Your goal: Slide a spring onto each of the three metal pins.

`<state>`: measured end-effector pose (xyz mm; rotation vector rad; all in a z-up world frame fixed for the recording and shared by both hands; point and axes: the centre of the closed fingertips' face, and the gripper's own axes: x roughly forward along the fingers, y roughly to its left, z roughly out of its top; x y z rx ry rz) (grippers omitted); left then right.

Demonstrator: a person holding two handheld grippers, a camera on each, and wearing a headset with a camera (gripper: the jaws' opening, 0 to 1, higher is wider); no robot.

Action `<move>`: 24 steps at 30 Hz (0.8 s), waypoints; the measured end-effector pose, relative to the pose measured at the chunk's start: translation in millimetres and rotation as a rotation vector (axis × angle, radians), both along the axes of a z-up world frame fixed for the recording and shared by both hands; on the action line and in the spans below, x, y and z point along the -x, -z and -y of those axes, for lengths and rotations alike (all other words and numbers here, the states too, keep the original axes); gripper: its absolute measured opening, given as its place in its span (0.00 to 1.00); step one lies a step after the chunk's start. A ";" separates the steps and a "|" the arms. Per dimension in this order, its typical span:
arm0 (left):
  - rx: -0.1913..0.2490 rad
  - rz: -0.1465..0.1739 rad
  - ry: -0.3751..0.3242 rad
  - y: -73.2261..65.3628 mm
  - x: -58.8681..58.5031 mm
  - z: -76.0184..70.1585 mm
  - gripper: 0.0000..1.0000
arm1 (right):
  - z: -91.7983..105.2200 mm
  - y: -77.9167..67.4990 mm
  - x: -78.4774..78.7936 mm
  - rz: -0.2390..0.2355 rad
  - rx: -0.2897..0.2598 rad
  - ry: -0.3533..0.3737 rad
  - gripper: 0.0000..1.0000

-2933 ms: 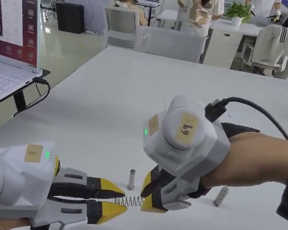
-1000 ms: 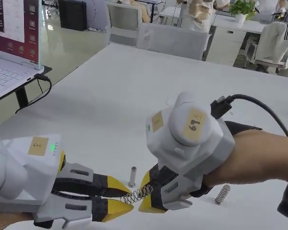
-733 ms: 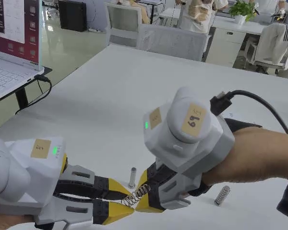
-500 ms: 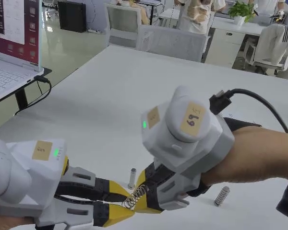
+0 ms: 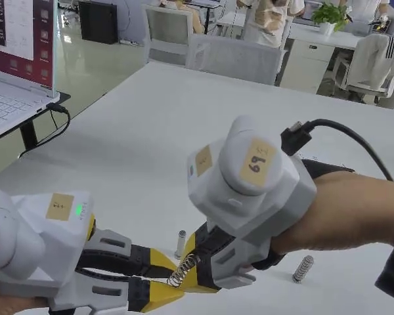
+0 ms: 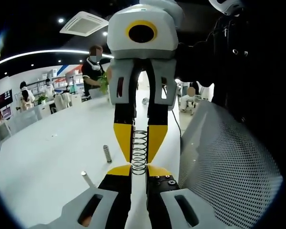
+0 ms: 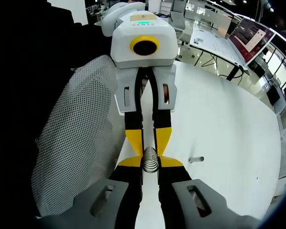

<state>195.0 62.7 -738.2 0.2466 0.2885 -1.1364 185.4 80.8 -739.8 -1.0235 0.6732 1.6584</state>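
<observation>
a spring [image 5: 184,269] hangs in the air between the two grippers. the left gripper [image 5: 167,275] pinches one end with its jaws nearly closed, and the right gripper [image 5: 192,266] clamps the other end the same way. a pin [image 5: 180,242] stands upright just beyond their tips. a loose spring [image 5: 303,268] rests on the right gripper's far side. below is a white table [image 5: 138,131]. a laptop [image 5: 13,79] sits off on the left gripper's side, with chairs [image 5: 233,59] and a plant [image 5: 328,13] far behind.

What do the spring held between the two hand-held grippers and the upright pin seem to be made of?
The spring looks like bare steel wire: thin grey coils with open gaps. The pin is probably polished metal: a smooth silver-grey cylinder with a pale sheen.
</observation>
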 end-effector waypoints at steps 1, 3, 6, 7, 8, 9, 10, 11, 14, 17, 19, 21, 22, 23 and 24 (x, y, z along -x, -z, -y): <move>-0.004 0.000 0.000 1.0 -0.2 -0.4 0.03 | -0.1 0.1 -0.1 0.000 0.001 0.000 0.09; -0.016 -0.002 -0.001 3.2 -0.2 -0.8 0.03 | -0.2 0.1 -0.3 0.000 0.001 0.000 0.09; -0.013 -0.003 -0.005 3.4 -0.6 -1.3 0.06 | -0.3 0.2 -1.8 0.001 0.002 0.001 0.09; -0.012 -0.004 -0.007 3.2 -0.9 -1.4 0.07 | -0.3 0.1 -2.3 0.002 0.002 0.001 0.09; -0.013 -0.005 -0.012 3.5 -1.6 -2.1 0.08 | -0.1 0.1 -2.8 0.001 0.002 0.002 0.09; -0.014 -0.006 -0.015 3.8 -2.1 -2.9 0.09 | 0.2 0.1 -3.3 0.002 0.003 0.002 0.09; -0.014 -0.007 -0.019 4.6 -2.8 -4.3 0.10 | 0.6 0.3 -4.4 0.005 0.004 0.003 0.09; -0.013 -0.011 -0.024 5.0 -3.3 -5.1 0.11 | 1.1 0.5 -5.1 0.006 0.007 0.004 0.09; -0.013 -0.018 -0.038 7.2 -4.7 -8.1 0.14 | 2.2 0.9 -6.9 0.009 0.011 0.005 0.09; -0.009 -0.023 -0.048 8.2 -5.2 -9.7 0.17 | 2.8 1.1 -8.6 0.012 0.014 0.006 0.09; -0.009 -0.025 -0.058 9.5 -5.8 -11.1 0.19 | 3.1 1.1 -10.2 0.012 0.016 0.008 0.09; -0.006 -0.030 -0.068 10.4 -6.3 -12.7 0.21 | 3.7 1.2 -13.0 0.014 0.018 0.012 0.09; -0.005 -0.031 -0.071 10.7 -6.5 -13.2 0.22 | 4.1 1.4 -14.6 0.015 0.020 0.014 0.09; -0.003 -0.031 -0.077 11.0 -6.7 -14.0 0.23 | 5.1 1.8 -17.1 0.015 0.023 0.019 0.09; -0.002 -0.033 -0.080 11.4 -6.9 -14.7 0.23 | 5.5 2.1 -18.8 0.015 0.024 0.022 0.09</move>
